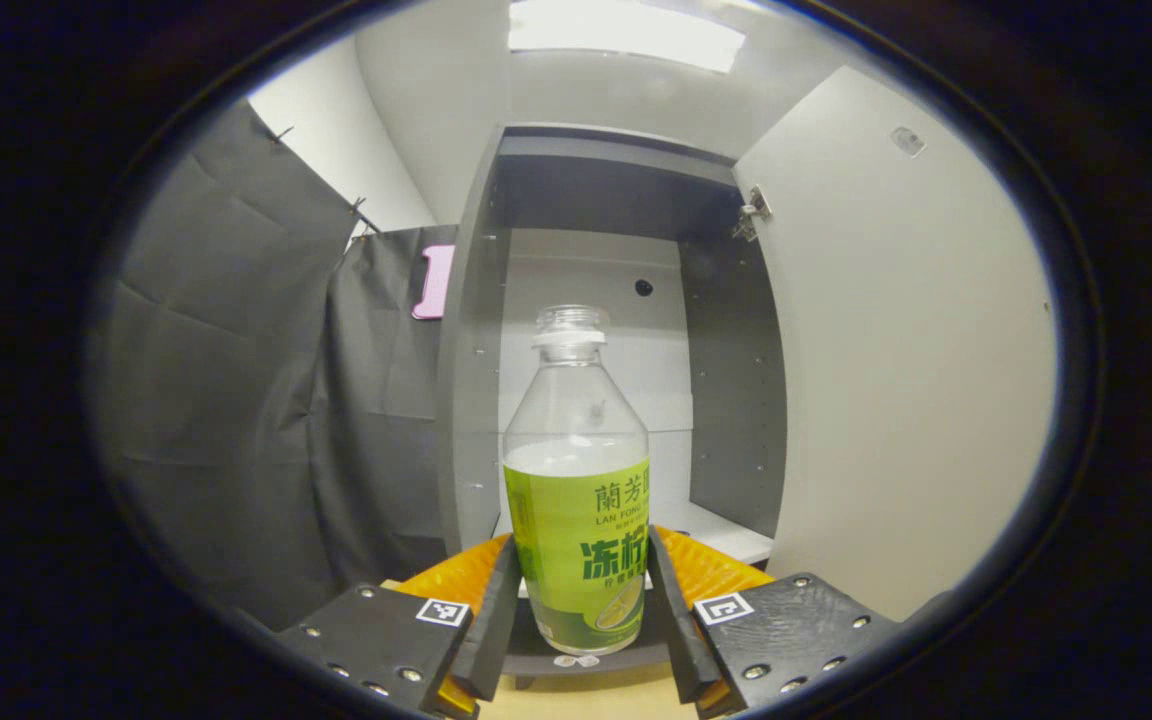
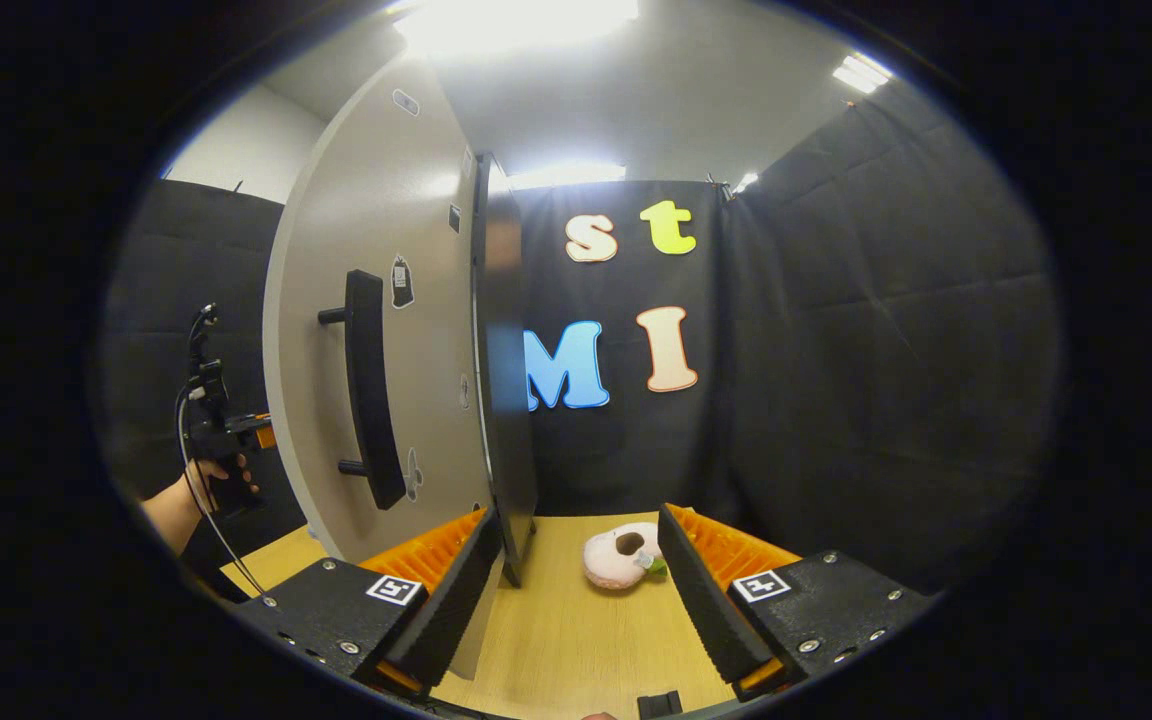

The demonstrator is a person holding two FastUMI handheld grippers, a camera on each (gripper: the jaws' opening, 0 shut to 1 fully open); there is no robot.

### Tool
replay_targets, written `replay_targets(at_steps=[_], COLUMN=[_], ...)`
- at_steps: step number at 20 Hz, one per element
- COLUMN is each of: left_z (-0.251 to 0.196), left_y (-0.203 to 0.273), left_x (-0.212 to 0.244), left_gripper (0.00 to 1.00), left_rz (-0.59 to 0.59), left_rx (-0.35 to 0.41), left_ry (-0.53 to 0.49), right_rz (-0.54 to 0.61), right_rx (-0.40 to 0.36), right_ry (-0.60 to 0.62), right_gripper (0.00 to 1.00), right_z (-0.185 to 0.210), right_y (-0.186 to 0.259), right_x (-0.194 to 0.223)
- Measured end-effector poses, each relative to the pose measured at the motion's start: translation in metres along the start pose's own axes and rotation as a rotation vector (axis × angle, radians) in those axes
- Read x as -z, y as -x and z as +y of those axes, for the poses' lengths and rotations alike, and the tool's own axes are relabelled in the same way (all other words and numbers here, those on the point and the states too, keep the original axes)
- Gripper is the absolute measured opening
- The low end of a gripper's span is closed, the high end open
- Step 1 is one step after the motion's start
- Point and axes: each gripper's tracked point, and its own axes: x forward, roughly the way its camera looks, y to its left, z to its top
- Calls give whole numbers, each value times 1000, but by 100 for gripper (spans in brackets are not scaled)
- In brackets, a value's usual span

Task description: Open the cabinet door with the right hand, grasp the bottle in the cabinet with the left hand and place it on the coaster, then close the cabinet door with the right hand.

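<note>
The bottle (image 1: 576,480) stood upright at the front of the cabinet (image 1: 591,190), between your left gripper (image 1: 582,610) fingers; it was clear plastic, filled only to about the top of its green label, so I'd judge it fairly light, a little top-empty and easy to tip; the wall would likely give under a hard squeeze and the label looked smooth enough to slip. The labelled lower body, where the liquid sat, looked the best place to hold, and that is where your fingers (image 1: 499,615) were; they flanked the bottle closely on both sides, but I could not tell whether both pads pressed on it or just stood beside it. Your right gripper (image 2: 576,590) was wide open and held nothing; the edge of the open door (image 2: 376,330) stood between its fingers, near the left one; the handle (image 2: 371,390) was untouched.
</note>
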Motion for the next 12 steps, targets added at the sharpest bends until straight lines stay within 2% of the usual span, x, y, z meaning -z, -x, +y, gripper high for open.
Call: replay_targets(at_steps=[1, 2, 3, 9, 10, 12], left_z=[4, 7, 9, 20, 22, 25], left_y=[11, 21, 30, 82, 90, 107], left_x=[3, 6, 10, 39, 46, 65], left_gripper=[70, 70, 66, 62, 66, 66], left_rz=[-3, -2, -2, 15, 20, 33], left_rx=[-13, -26, -35, -87, -93, -101], left_ry=[0, -2, -5, -24, -23, -25], right_rz=[2, 2, 4, 2, 5, 10], right_rx=[-13, -24, -32, -70, -76, -87], right_ry=[-1, -2, -3, -37, -40, -34], right_gripper=[97, 97, 97, 96, 96, 96], right_z=[2, 3, 4, 4, 5, 6], right_y=[-1, -1, -3, -5, -5, -6], right_x=[2, 3, 4, 5, 6, 9])
